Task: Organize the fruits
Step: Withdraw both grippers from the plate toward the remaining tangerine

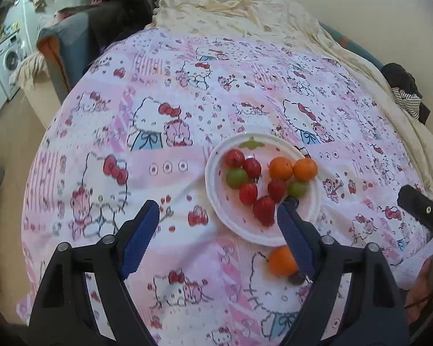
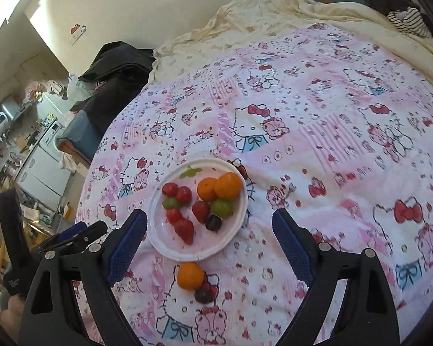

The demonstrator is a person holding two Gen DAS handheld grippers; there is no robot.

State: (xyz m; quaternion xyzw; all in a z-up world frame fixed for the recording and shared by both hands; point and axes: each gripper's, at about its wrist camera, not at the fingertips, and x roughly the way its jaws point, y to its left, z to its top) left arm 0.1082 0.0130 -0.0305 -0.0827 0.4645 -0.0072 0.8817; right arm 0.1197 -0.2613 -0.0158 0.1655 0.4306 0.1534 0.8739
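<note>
A white plate (image 1: 213,178) (image 2: 156,210) lies on a pink cartoon-print bedcover. It holds two oranges (image 2: 206,189), strawberries (image 2: 184,230), small red fruits (image 1: 234,158), green grapes (image 1: 236,177) and a dark grape (image 2: 213,222). Just off the plate's near rim, another orange (image 1: 281,261) (image 2: 190,275) and a dark grape (image 2: 203,295) rest on the cover. My left gripper (image 1: 219,206) hovers open and empty above the plate's near left side. My right gripper (image 2: 209,216) hangs open and empty over the plate and the loose orange.
A crumpled cream blanket (image 1: 245,14) covers the far side of the bed. Dark clothes (image 1: 115,5) pile up at the far left corner and a striped garment (image 2: 407,21) lies far right. The bed's left edge drops to a floor with a washing machine (image 1: 10,59).
</note>
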